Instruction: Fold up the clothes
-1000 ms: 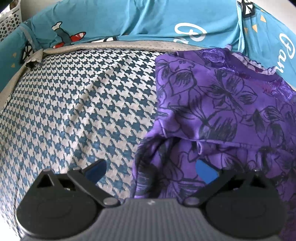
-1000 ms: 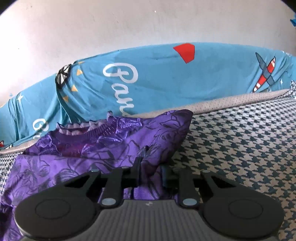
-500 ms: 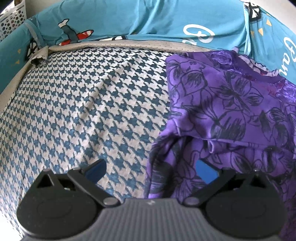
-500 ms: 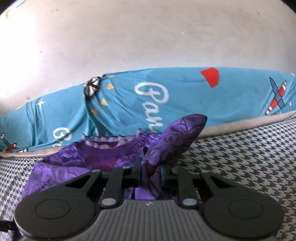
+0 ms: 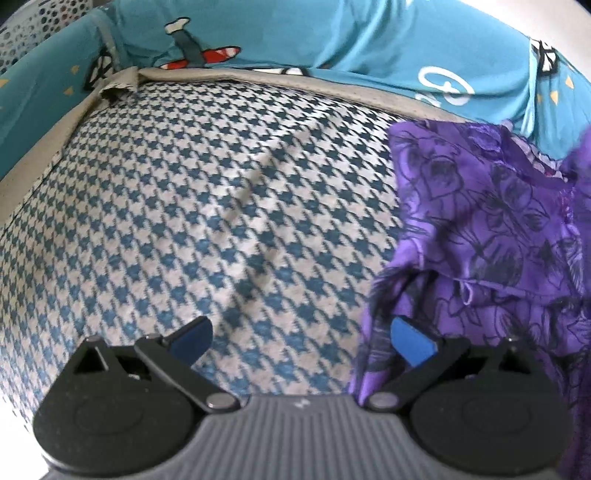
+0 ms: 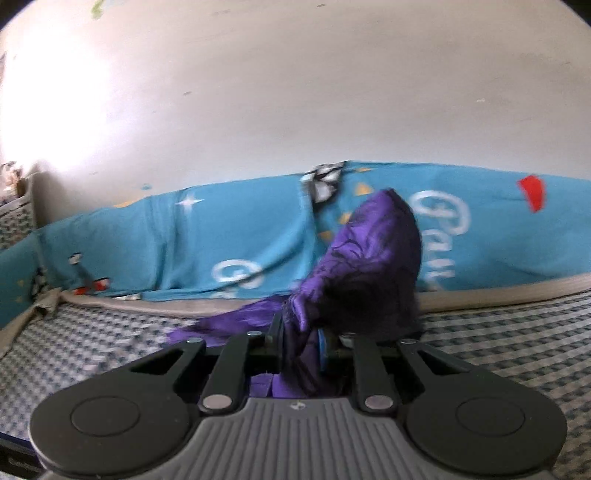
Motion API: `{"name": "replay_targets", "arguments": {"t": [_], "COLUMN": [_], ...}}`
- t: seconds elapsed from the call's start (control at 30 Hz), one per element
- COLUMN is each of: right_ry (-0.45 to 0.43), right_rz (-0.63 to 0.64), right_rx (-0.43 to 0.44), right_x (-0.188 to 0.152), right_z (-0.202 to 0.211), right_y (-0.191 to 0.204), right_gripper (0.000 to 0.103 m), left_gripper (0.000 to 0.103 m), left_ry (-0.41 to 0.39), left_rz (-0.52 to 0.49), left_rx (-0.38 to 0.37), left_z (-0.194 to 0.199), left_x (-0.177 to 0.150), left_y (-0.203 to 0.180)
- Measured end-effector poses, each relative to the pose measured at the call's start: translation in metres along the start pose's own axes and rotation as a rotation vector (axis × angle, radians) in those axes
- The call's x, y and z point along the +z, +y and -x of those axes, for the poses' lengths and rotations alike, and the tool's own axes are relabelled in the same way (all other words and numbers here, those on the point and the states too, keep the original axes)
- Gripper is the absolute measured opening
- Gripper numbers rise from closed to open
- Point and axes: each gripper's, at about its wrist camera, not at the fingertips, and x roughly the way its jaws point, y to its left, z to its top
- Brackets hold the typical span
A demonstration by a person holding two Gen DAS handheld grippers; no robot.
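Note:
A purple garment (image 5: 491, 229) with a black floral print lies on the houndstooth bed cover (image 5: 221, 206), at the right of the left wrist view. My left gripper (image 5: 301, 338) stands open over the cover, and its right blue pad (image 5: 412, 341) sits against the garment's left edge. In the right wrist view my right gripper (image 6: 301, 345) is shut on a bunched fold of the purple garment (image 6: 369, 266), which rises above the fingers in front of the teal bumper. The rest of the garment trails down to the left onto the bed.
A teal padded bumper (image 6: 221, 236) with white lettering and plane prints rings the bed. A grey piped edge (image 5: 258, 75) borders the cover. A white perforated basket (image 5: 26, 33) shows at the far left. A pale wall (image 6: 295, 92) stands behind.
My right gripper has lifted the pinched fold higher and swung left. In the left wrist view the garment has slid to the right, and more of the cover shows.

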Motion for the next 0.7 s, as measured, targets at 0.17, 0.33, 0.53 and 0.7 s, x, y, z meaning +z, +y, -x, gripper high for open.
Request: {"name": "replay_targets", "arguments": {"t": [0.17, 0.33, 0.53, 0.7], "right_ry": [0.005, 0.013, 0.036, 0.036], "right_rz": [0.055, 0.106, 0.147, 0.147], "right_rx": [0.081, 0.148, 0.186, 0.246], "right_x": [-0.011, -0.024, -0.041, -0.046], "right_z": [-0.015, -0.03, -0.046, -0.051], "right_y": [0.046, 0.083, 0.1, 0.101], "right_gripper": [0.017, 0.017, 0.017, 0.024], "left_gripper": [0.103, 0.103, 0.103, 0.103], "left_ry": [-0.002, 0.007, 0.025, 0.024], "left_rz": [0.033, 0.063, 0.103, 0.091], "left_rx": [0.014, 0.035, 0.048, 0.05], "left_z": [0.004, 0.003, -0.001, -0.002], "left_x": [0.0, -0.001, 0.001, 0.001], "left_y": [0.02, 0.039, 0.053, 0.048]}}
